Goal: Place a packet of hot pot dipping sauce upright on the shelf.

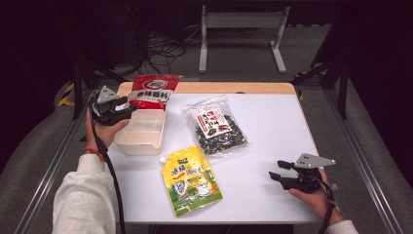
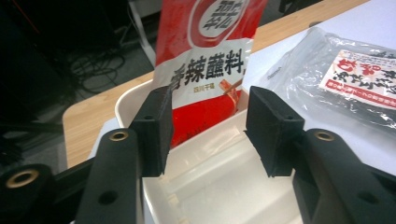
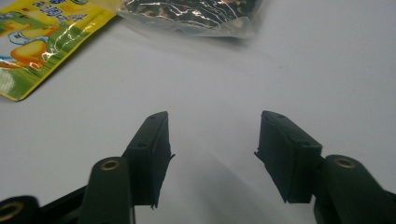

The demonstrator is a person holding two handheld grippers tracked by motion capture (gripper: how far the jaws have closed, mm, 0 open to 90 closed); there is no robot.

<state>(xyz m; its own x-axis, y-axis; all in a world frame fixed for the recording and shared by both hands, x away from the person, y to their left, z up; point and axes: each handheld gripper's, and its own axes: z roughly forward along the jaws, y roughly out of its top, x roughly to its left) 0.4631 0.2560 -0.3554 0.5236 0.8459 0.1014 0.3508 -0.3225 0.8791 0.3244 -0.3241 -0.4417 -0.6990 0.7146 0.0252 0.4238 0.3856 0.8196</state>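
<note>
While red pouch (image 1: 152,91) leans in white tub (image 1: 139,136) | left gripper (image 1: 127,110) agape, empty; right gripper (image 1: 275,169) agape, empty

Red pouch (image 1: 152,91) leans in the white tub (image 1: 140,134) upper left; clear bag (image 1: 216,126) centre; yellow pouch (image 1: 191,179) below.

Around one white tub (image 1: 141,134) are three food pouches: one red (image 1: 152,91), one yellow (image 1: 191,180), one clear (image 1: 217,126).
</note>
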